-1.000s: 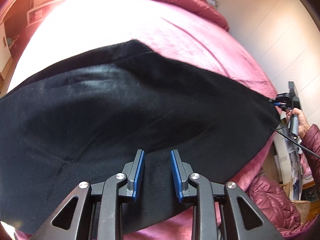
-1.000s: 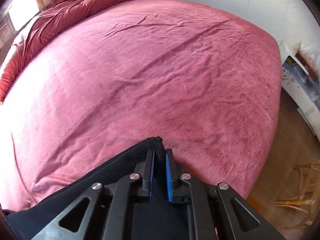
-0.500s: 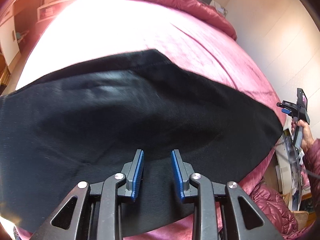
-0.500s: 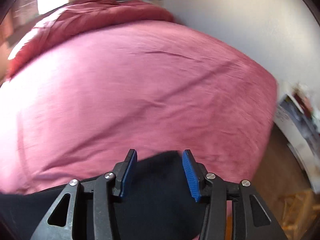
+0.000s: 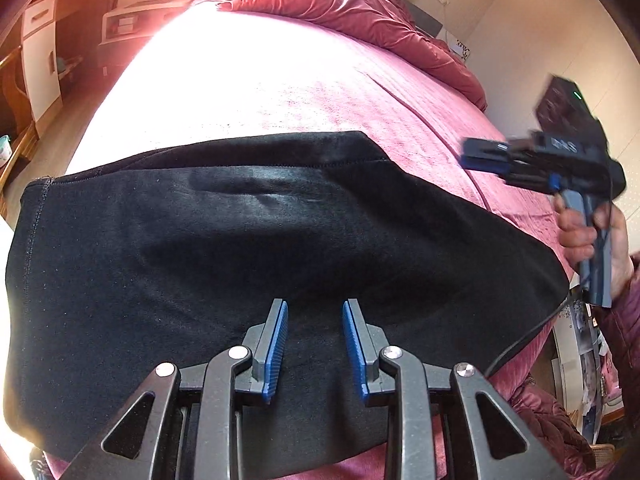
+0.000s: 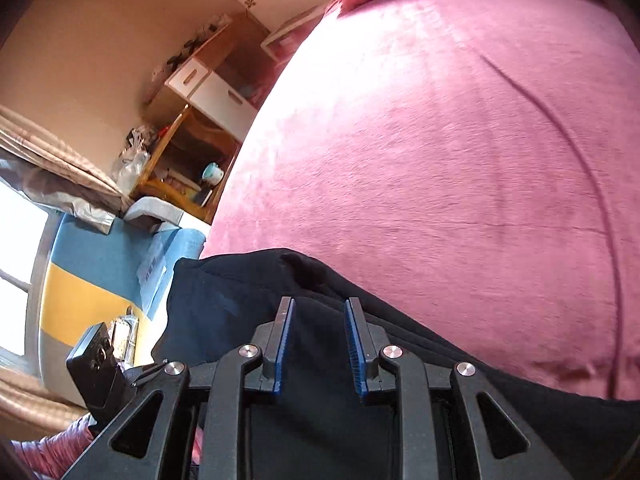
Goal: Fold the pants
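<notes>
With the black, soft-knit folded pants (image 5: 260, 280) lying flat across the pink plush bedspread (image 5: 320, 92), the left gripper (image 5: 315, 344) is hovering part-open and empty while the right gripper (image 6: 319, 346), also empty, is closing its jaws above the cloth, risking pinching only the top layer and dragging the fold askew.

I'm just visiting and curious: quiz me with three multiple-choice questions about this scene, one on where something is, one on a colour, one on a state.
1. Where do the pants lie?
A. on the bed
B. on the floor
C. on a chair

2. What colour are the pads on the left gripper?
A. red
B. blue
C. green

3. What is clamped between the left gripper's pads?
A. the pants
B. a pillow
C. nothing

Answers: 1 A, the black pants are spread flat across the pink bedcover. 2 B, blue pads line both fingers. 3 C, a clear gap separates the pads above the fabric.
</notes>
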A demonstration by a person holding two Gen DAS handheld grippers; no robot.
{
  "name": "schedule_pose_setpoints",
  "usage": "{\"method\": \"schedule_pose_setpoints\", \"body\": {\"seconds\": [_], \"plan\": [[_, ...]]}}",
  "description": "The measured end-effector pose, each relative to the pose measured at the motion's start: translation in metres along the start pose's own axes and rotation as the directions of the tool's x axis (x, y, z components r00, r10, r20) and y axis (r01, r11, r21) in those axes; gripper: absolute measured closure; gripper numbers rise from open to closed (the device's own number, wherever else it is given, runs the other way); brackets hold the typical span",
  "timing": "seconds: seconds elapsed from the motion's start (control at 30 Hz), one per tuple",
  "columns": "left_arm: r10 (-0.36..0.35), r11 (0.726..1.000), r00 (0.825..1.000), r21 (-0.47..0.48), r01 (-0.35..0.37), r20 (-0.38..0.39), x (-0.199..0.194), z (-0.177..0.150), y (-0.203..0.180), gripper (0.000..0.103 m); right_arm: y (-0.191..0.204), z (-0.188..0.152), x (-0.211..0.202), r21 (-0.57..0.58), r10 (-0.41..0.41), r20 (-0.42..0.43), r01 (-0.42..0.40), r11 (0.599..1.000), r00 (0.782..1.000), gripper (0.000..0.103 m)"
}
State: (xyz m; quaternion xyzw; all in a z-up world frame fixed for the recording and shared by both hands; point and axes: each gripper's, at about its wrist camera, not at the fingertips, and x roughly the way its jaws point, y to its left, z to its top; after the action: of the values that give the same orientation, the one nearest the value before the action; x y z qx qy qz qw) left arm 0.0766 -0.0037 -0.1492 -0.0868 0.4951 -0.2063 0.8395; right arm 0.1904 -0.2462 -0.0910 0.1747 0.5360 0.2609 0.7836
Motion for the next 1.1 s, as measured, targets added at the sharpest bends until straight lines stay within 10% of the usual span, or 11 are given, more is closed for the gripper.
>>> {"method": "schedule_pose_setpoints", "body": {"seconds": [0.43,0.5,0.93,1.1], "plan": [[-0.010,1.000,1.000,-0.006,0.010,0.025,-0.011,0.000,0.014,0.074,0.025,0.030,0.087,-0.031,0.042,-0.194,-0.049,0.998,0.980,0.077],[-0.013,1.000,0.999,-0.005,0.013,0.031,-0.010,0.004,0.014,0.074,0.029,0.032,0.093,-0.074,-0.042,-0.181,0.029,0.997,0.983,0.097],[0.018,0.999,1.000,-0.051,-0.019,-0.025,-0.002,0.011,0.038,0.075,0.010,0.029,0.099,-0.062,-0.124,-0.071,0.120,0.991,0.990,0.099],[0.030,0.992,1.000,-0.123,-0.030,0.002,-0.047,0.008,0.069,0.065,0.025,0.022,0.070,-0.086,-0.173,-0.009,0.172,0.981,0.985,0.068]]}}
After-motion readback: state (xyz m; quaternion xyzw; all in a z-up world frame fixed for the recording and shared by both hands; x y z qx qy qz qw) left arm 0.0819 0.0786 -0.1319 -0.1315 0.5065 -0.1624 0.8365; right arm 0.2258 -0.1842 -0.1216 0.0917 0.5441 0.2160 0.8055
